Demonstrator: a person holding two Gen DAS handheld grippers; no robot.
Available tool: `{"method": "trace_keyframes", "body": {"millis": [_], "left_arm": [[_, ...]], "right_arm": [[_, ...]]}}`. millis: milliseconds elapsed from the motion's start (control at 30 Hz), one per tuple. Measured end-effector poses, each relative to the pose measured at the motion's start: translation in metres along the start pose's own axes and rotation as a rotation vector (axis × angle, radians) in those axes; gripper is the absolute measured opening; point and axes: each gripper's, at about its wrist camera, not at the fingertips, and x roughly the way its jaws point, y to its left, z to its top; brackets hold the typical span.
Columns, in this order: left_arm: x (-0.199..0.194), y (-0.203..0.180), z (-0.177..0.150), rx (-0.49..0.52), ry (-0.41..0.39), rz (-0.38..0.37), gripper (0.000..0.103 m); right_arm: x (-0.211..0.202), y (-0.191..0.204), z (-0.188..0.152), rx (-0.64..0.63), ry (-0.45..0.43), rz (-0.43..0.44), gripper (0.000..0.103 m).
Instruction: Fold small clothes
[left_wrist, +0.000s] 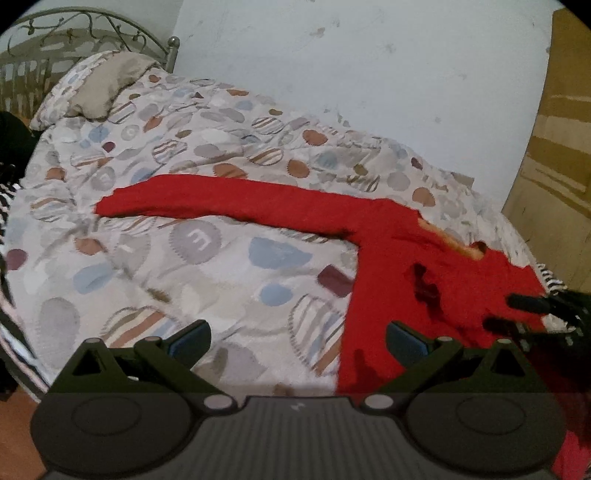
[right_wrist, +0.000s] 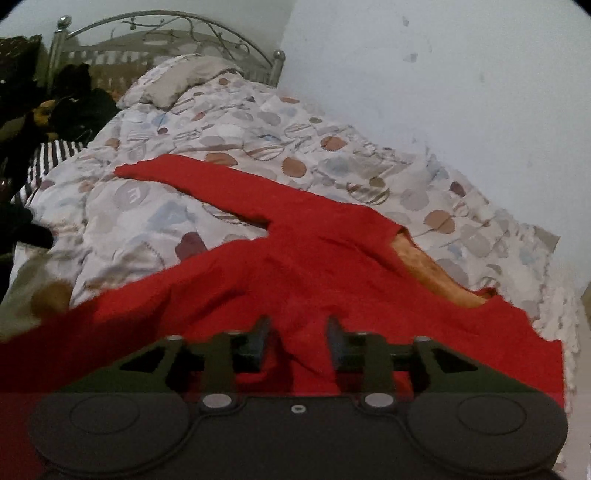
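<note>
A red long-sleeved top (left_wrist: 399, 251) with an orange lining at the neck (left_wrist: 450, 240) lies spread on a patterned duvet (left_wrist: 207, 258). One sleeve (left_wrist: 221, 199) stretches out to the left. My left gripper (left_wrist: 297, 341) is wide open and empty, low over the duvet at the top's left edge. The right gripper (left_wrist: 517, 314) shows at the right, over the red cloth. In the right wrist view the top (right_wrist: 314, 258) fills the foreground, and my right gripper (right_wrist: 297, 341) is partly open just above its body, with nothing between the fingers.
A pillow (left_wrist: 99, 85) and a metal headboard (left_wrist: 74, 26) are at the far end of the bed. A white wall (left_wrist: 369, 74) runs along the bed's far side. Dark items and striped fabric (right_wrist: 51, 155) lie at the left. A wooden cabinet (left_wrist: 561, 147) stands at the right.
</note>
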Motion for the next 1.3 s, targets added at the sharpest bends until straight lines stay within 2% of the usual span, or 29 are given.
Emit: {"method": "trace_keyframes", "body": {"millis": [33, 133, 267, 367, 467, 567, 633, 767, 867, 967, 1033, 1100, 1300], "left_arm": [[0.004, -0.004, 0.003, -0.001, -0.007, -0.018, 0.103], [0.017, -0.020, 0.012, 0.012, -0.044, -0.081, 0.103], [0.044, -0.049, 0.026, 0.036, -0.098, -0.166, 0.103], [0.074, -0.071, 0.028, 0.081, -0.088, -0.166, 0.103], [0.102, -0.087, 0.019, 0.122, -0.074, -0.127, 0.103], [0.124, -0.092, 0.006, 0.155, -0.031, -0.082, 0.103], [0.135, -0.090, -0.001, 0.143, 0.005, -0.058, 0.103], [0.144, -0.078, -0.006, 0.086, 0.044, -0.076, 0.103], [0.143, -0.078, -0.008, 0.101, 0.036, -0.068, 0.103], [0.143, -0.078, -0.009, 0.108, 0.034, -0.064, 0.102], [0.143, -0.079, -0.009, 0.110, 0.035, -0.063, 0.102], [0.144, -0.080, -0.009, 0.120, 0.034, -0.057, 0.103], [0.144, -0.082, -0.011, 0.129, 0.030, -0.052, 0.103]], "right_arm": [[-0.005, -0.004, -0.004, -0.003, -0.006, -0.011, 0.066], [-0.020, -0.022, -0.019, 0.013, -0.037, -0.073, 0.089], [-0.037, -0.055, -0.039, 0.068, -0.040, -0.218, 0.102], [-0.041, -0.082, -0.052, 0.105, -0.028, -0.351, 0.102], [-0.036, -0.109, -0.067, 0.116, 0.007, -0.498, 0.102], [-0.018, -0.132, -0.083, 0.078, 0.088, -0.640, 0.102], [-0.004, -0.146, -0.093, 0.055, 0.127, -0.694, 0.102], [0.025, -0.166, -0.105, -0.003, 0.145, -0.718, 0.102], [0.040, -0.163, -0.103, -0.098, 0.110, -0.716, 0.102], [0.050, -0.160, -0.101, -0.183, 0.088, -0.777, 0.102], [0.047, -0.165, -0.100, -0.149, 0.083, -0.834, 0.102], [0.039, -0.176, -0.103, -0.055, 0.084, -0.878, 0.102], [0.030, -0.208, -0.124, 0.205, 0.187, -0.881, 0.102]]}}
